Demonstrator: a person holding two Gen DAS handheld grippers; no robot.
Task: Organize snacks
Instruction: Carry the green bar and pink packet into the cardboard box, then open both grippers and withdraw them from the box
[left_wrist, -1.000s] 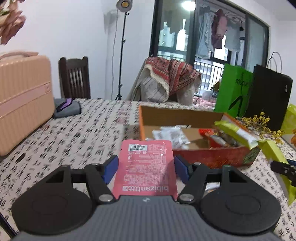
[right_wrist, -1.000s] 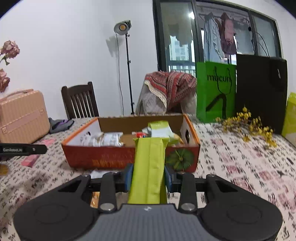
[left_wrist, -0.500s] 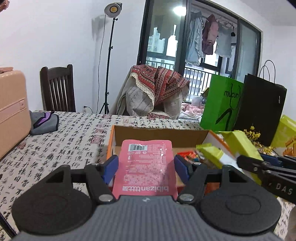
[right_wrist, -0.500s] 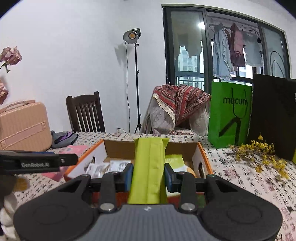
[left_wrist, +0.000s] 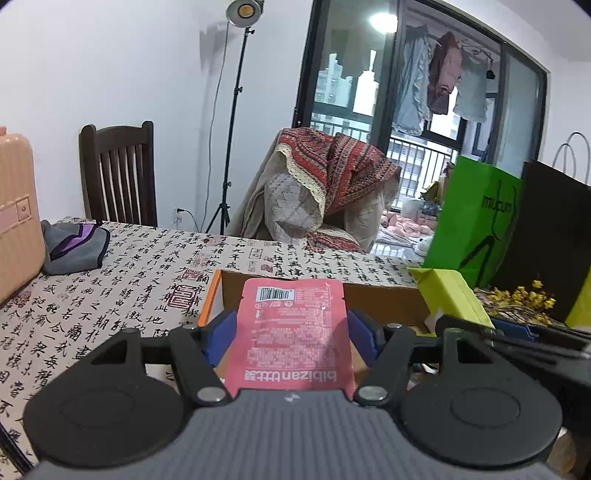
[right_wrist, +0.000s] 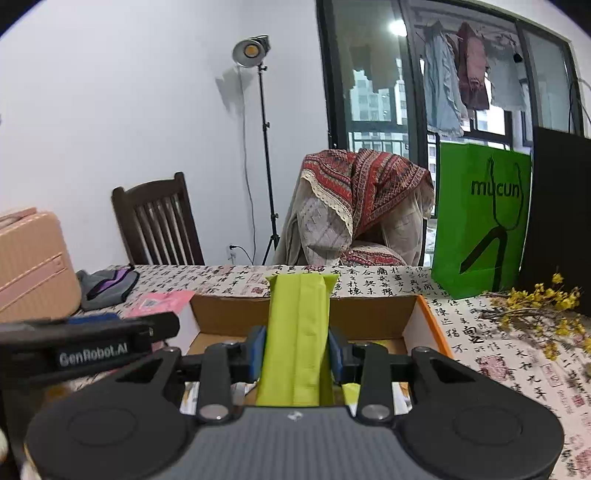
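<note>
My left gripper (left_wrist: 291, 334) is shut on a flat pink snack pouch (left_wrist: 291, 332), barcode end forward, held above the near left part of the orange cardboard box (left_wrist: 376, 299). In the right wrist view my right gripper (right_wrist: 297, 349) is shut on a lime-green snack packet (right_wrist: 299, 332), hovering over the same box (right_wrist: 369, 314). The green packet (left_wrist: 448, 295) and the right gripper's black side show at the right of the left wrist view. The left gripper's black side (right_wrist: 85, 343) and the pink pouch (right_wrist: 159, 301) appear at the left of the right wrist view. Most of the box contents are hidden.
The table wears a calligraphy-print cloth (left_wrist: 122, 295). A pink suitcase (left_wrist: 14, 218) and grey-purple cloth (left_wrist: 74, 247) lie at the left. A green paper bag (right_wrist: 480, 221), a black bag (right_wrist: 561, 221) and yellow dried flowers (right_wrist: 539, 306) stand right of the box. Chairs stand behind.
Both grippers have moved forward and slightly up over the box with their packets still gripped. The box now lies lower and closer in both views, and the two grippers are side by side.
</note>
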